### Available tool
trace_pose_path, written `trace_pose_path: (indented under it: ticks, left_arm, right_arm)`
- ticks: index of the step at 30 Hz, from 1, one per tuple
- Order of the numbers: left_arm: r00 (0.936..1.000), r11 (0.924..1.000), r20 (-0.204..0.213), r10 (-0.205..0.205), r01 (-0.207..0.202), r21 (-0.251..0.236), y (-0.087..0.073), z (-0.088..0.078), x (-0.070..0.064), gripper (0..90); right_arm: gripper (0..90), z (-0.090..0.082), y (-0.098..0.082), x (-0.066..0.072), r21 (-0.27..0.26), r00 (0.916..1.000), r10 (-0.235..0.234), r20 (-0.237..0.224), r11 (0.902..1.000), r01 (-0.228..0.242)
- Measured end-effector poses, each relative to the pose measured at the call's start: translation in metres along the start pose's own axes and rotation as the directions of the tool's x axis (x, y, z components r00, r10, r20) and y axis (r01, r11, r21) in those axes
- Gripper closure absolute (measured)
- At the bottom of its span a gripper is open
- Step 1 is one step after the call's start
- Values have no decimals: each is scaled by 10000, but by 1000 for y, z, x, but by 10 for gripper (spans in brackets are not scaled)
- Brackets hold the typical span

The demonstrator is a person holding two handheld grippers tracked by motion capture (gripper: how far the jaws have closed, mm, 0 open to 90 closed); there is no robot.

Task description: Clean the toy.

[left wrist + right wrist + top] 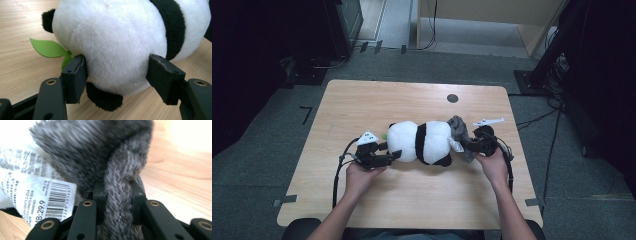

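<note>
Jaws first: from the high view, my left gripper [393, 156] meets the panda [422, 141] lying mid-surface [362, 100], my right gripper [469, 145] at the grey knit [458, 128]. Left gripper view: jaws spread around the panda's white end, a green leaf [48, 48] beside. Right gripper view: jaws pinching the knit beside a tag [37, 195].

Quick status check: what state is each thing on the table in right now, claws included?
Panda: lying on its side on the table, head between the left claw's jaws.
Grey knit: at the panda's other end, pinched.
Tag: hanging loose beside the knit.
Green leaf: flat on the table by the panda's head.
Left claw: jaws beside the head, not squeezing.
Right claw: shut on the knit.
</note>
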State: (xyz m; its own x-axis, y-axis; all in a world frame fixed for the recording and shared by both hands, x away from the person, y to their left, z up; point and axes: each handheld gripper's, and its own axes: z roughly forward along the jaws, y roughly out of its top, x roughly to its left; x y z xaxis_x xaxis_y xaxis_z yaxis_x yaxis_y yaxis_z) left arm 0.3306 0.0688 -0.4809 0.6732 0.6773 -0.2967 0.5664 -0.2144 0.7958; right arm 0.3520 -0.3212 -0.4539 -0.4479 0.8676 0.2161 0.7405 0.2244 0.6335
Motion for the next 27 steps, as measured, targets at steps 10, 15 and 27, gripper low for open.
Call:
trace_pose_path:
  ticks: [10, 15, 27]
  left_arm:
    - [9999, 9998, 54, 98, -98, 166, 1, 2, -2, 284]
    - [10000, 9998, 70, 50, -51, 184, 1, 2, -1, 275]
    - [9999, 9997, 10, 139, -139, 214, 1, 2, -2, 281]
  right_arm:
    - [742, -41, 15, 5, -1268, 9998, -171, -83, 9918, 159]
    - [742, -44, 19, 17, -1162, 9953, -731, -636, 9911, 654]
    - [740, -22, 14, 27, -101, 9867, -1470, -698, 9891, 1466]
